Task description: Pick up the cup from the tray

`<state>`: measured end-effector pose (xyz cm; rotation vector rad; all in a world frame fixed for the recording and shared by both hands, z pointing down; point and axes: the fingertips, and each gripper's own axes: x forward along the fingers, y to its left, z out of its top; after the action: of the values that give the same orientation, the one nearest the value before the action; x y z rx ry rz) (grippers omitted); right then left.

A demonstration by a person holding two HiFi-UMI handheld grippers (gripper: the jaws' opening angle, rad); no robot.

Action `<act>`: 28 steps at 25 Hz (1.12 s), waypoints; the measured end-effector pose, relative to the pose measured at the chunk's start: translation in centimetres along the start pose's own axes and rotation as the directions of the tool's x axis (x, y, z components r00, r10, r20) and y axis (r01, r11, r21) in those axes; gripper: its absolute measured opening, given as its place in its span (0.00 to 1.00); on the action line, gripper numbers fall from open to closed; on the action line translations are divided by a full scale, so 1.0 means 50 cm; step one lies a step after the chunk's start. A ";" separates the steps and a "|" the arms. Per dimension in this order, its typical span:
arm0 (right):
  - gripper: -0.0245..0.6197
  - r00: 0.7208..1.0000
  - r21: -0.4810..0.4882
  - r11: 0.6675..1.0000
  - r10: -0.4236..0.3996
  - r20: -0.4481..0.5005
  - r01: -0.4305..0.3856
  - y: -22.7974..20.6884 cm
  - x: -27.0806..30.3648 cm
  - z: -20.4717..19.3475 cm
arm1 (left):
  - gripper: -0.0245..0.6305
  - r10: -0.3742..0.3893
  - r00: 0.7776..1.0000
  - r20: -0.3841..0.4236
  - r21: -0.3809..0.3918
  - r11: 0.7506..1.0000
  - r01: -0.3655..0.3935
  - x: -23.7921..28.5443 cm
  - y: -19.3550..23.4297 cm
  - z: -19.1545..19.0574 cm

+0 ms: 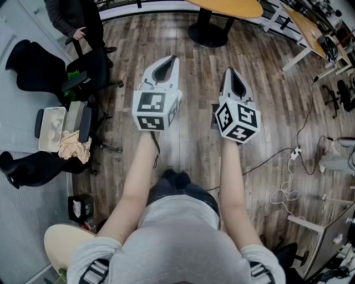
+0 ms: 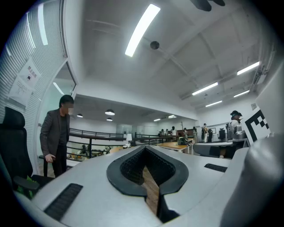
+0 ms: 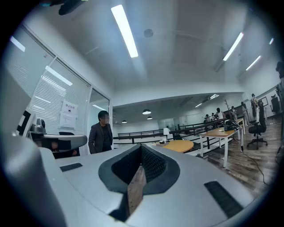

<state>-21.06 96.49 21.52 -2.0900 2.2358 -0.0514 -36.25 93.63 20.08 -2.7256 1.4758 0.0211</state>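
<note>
two closed claws, left claw (image 1: 166, 64), right claw (image 1: 233, 77), over floor (image 1: 194, 138)

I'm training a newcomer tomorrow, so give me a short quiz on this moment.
1. True or false: a cup sits between the jaws of the right hand-held gripper.
2. Below the left hand-held gripper lies: A) a tray, B) wooden floor, C) a tabletop.
3. In the head view, where is the person in the dark jacket?
Key: 1 false, the shut jaws hold nothing; 2 B; 3 upper left corner.
</note>
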 end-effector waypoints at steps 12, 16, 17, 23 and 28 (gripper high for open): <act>0.05 1.000 0.003 1.000 -0.013 0.008 0.013 -0.020 -0.007 -0.001 | 0.05 -0.002 1.000 0.003 0.014 1.000 0.002 0.007 -0.015 0.001; 0.05 1.000 0.003 1.000 -0.012 0.004 0.012 -0.026 -0.003 -0.002 | 0.05 -0.003 1.000 0.002 0.013 1.000 0.003 0.016 -0.018 0.002; 0.05 1.000 0.002 1.000 -0.010 0.003 0.010 -0.028 -0.002 -0.002 | 0.05 -0.004 1.000 0.002 0.013 1.000 0.004 0.018 -0.020 0.002; 0.05 1.000 -0.009 1.000 -0.003 0.031 0.003 -0.044 0.000 0.003 | 0.05 -0.012 1.000 -0.004 0.020 1.000 0.012 0.035 -0.036 -0.004; 0.05 0.999 -0.011 1.000 0.006 0.037 -0.005 -0.070 0.012 -0.003 | 0.05 -0.008 1.000 -0.011 0.020 1.000 0.008 0.063 -0.047 -0.018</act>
<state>-17.64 95.67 21.94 -2.0729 2.2258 -0.0004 -32.59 92.25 20.95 -2.7203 1.4594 -0.0086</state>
